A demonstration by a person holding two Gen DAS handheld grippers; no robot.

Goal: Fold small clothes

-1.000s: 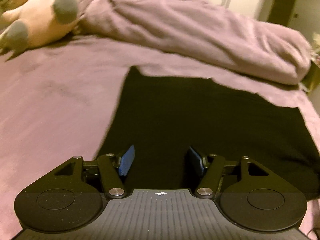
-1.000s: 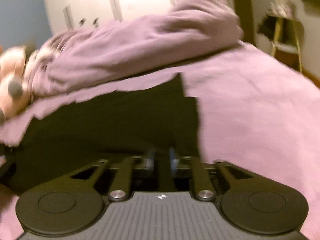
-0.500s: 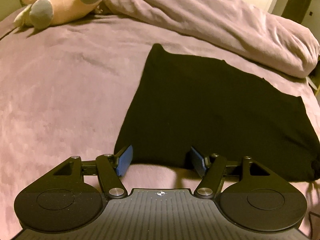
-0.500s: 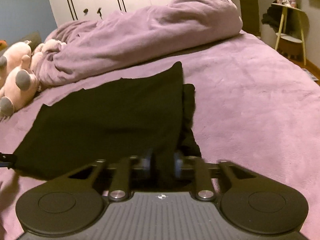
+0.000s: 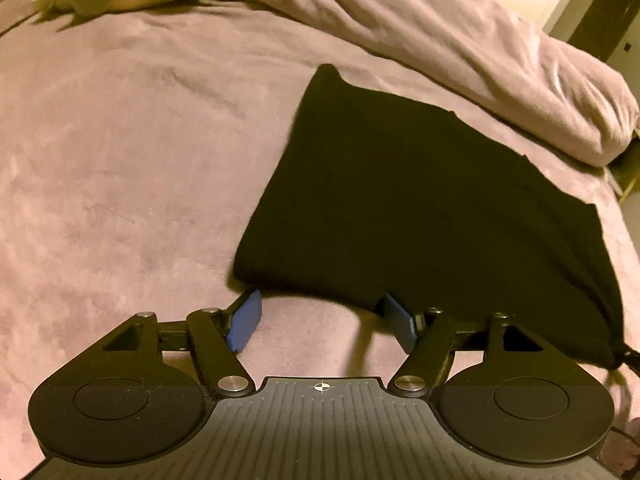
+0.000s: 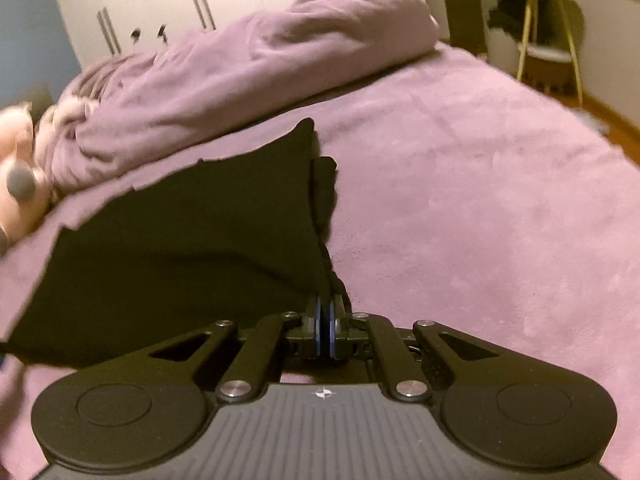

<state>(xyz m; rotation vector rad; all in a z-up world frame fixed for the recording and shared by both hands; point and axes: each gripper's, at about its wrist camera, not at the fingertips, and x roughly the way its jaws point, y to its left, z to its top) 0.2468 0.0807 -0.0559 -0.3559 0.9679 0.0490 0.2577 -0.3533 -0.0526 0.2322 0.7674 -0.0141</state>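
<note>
Right gripper (image 6: 325, 330) just clamped onto the cloth's (image 6: 192, 256) corner; left gripper (image 5: 320, 320) let go, spreading wider, so next fold's up.

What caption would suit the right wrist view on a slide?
Right gripper, jaws shut on a corner of the black garment lying on a purple bed.

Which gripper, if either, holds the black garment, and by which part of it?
The right gripper is shut on the black garment, pinching its near right corner. The left gripper is open, its jaws having just widened, and holds nothing; the garment's near edge lies just beyond its fingertips.
</note>
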